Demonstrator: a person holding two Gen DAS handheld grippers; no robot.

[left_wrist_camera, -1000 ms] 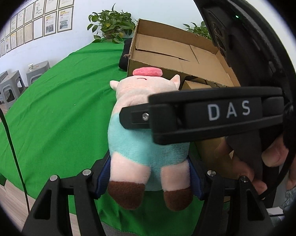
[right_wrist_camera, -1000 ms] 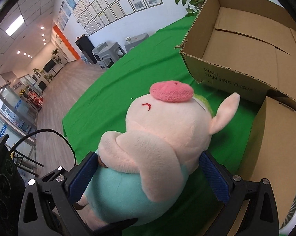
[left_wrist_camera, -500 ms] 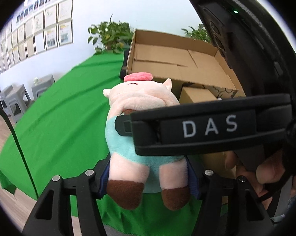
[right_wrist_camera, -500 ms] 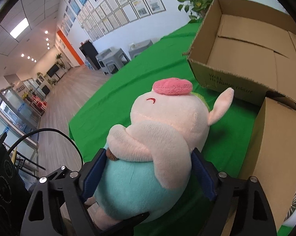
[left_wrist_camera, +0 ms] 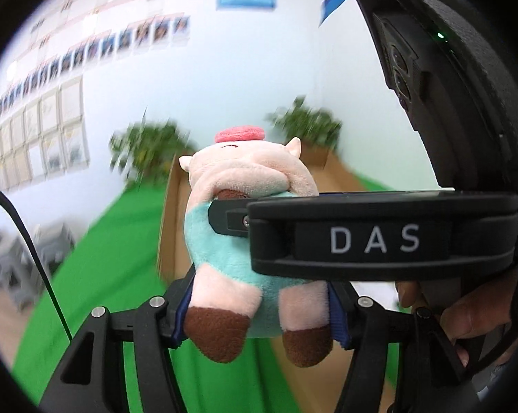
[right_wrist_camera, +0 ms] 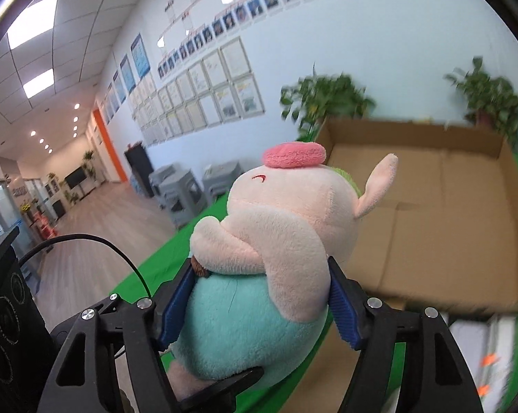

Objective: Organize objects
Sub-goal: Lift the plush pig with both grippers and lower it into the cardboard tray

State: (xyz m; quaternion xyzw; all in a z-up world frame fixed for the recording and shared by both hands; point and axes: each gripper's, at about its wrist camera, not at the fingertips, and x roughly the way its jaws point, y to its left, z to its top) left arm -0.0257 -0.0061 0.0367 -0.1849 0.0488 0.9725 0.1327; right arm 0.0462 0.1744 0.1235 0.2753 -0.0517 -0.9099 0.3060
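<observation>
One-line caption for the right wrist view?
Both grippers clamp a plush pig above the open cardboard box.

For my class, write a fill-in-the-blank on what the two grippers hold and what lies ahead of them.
1. Both the left gripper and the right gripper are shut on the same plush ____.
2. The toy's belly is ____ in colour.
3. Behind the toy stands an open ____ box.
4. The cloth on the table is ____.

Missing words: pig; turquoise; cardboard; green
</observation>
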